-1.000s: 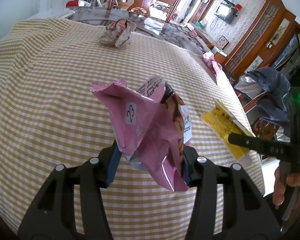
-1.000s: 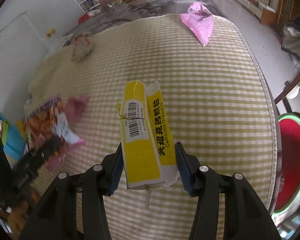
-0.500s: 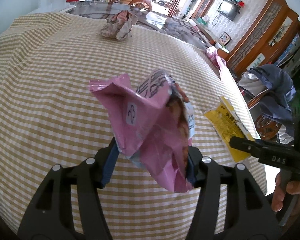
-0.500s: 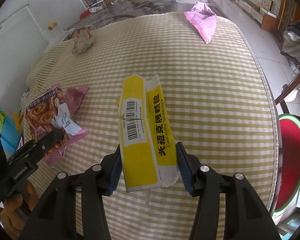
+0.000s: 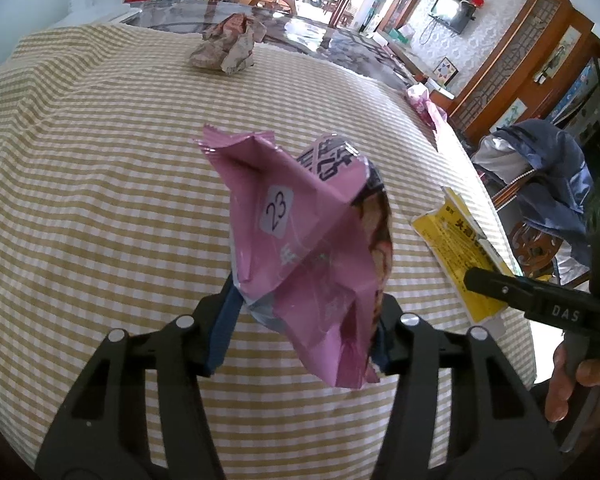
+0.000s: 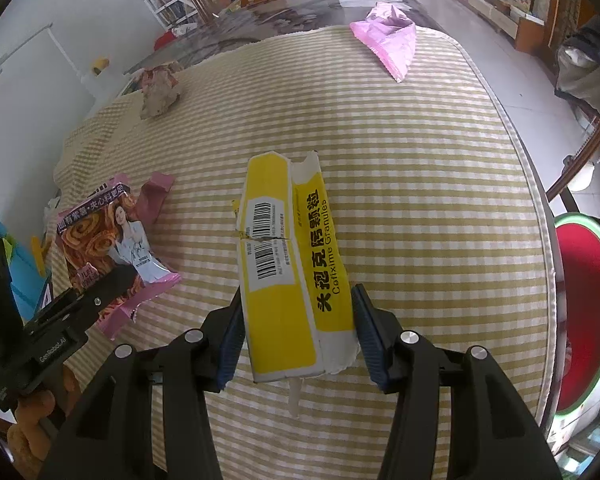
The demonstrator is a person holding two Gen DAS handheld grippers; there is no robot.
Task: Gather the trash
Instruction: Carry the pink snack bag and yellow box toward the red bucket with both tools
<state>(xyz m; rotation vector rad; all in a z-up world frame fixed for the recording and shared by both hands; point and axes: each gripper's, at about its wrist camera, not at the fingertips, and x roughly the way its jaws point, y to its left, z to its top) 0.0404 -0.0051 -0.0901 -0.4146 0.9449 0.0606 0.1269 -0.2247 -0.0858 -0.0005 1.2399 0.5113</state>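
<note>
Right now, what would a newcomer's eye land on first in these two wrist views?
First the two pieces of trash held up over the checked tablecloth: a crumpled pink snack bag in the left gripper and a torn yellow medicine box in the right gripper. Next, what still lies on the cloth: a crumpled paper wad at the far edge and a pink wrapper near the far right corner.

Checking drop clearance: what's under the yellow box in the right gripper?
Only checked tablecloth shows around and below the yellow box; the patch directly beneath it is covered by the box itself.
</note>
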